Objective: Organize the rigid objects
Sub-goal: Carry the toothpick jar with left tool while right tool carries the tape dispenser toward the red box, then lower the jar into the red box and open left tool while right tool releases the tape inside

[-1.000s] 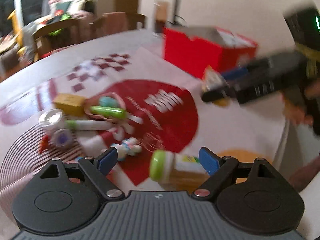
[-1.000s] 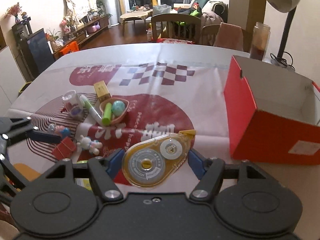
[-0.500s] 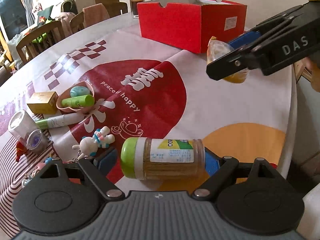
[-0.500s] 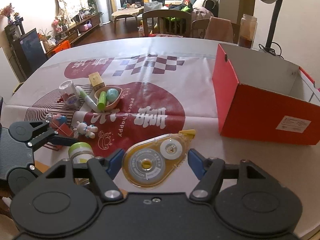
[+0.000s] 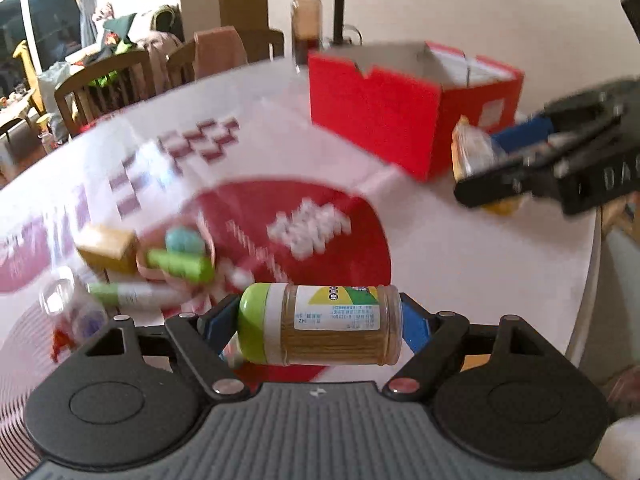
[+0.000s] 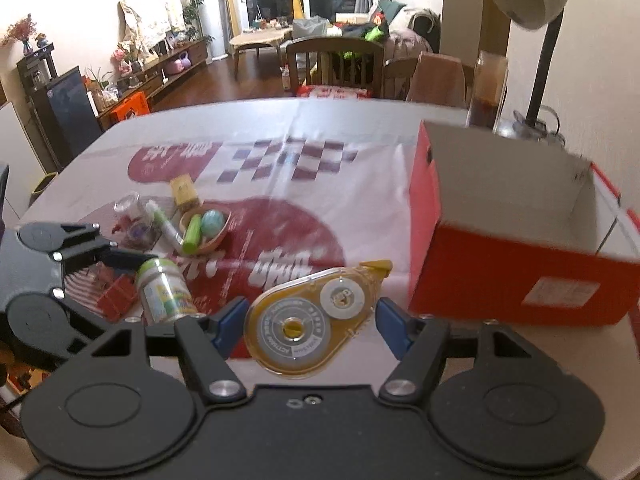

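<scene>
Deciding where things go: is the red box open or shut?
Open. The red box has no lid on; its pale inner walls and floor show from above.

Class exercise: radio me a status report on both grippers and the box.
Left gripper clamps green-lidded jar. Right gripper holds correction tape dispenser. Red box open, nothing in the way.

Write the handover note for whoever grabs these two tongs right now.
Left tongs: shut on the green-lidded clear jar, held sideways above the table; the jaws have just closed further onto it.
Right tongs: shut on the yellow translucent tape dispenser, lifted, in front of the open red cardboard box.
Done: both items picked up; what the box holds cannot be told from here.
Left: drop both in the box, then collect the pile on the printed tablecloth, including the wooden bowl and small yellow box.
</scene>
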`<state>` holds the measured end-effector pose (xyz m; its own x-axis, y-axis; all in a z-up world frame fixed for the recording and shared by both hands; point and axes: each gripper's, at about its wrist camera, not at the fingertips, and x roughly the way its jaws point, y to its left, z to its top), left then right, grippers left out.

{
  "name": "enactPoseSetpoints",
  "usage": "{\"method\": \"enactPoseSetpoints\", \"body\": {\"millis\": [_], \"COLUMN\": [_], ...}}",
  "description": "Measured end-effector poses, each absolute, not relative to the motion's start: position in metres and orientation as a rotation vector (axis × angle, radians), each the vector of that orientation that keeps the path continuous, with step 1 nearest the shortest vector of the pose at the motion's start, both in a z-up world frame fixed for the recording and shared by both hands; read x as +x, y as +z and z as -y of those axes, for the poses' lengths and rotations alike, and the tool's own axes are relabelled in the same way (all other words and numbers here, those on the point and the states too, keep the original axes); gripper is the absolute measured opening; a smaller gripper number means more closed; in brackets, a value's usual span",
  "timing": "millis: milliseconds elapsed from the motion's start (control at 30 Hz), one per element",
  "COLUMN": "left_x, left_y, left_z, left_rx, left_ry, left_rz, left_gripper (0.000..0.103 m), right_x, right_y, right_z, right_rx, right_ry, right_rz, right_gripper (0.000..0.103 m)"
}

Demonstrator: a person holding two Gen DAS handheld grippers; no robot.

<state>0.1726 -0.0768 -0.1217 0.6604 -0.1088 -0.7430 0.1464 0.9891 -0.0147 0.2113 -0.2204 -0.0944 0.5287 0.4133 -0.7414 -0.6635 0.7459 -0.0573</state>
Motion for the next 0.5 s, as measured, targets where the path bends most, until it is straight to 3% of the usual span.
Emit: {"method": "enactPoseSetpoints", "body": {"millis": [500], "left_x": [0.279], "left_y": [-0.042], "left_z": [0.122], "left_rx": [0.091], "left_ry": [-0.167], "left_rz": [-0.714], "left_gripper": [0.082], "right_x": [0.308], "right_y": [-0.048], "right_z": [0.263], "right_rx": [-0.357], "right_ry": [0.574], "right_rz": [-0.682], "right_gripper": [0.069]}}
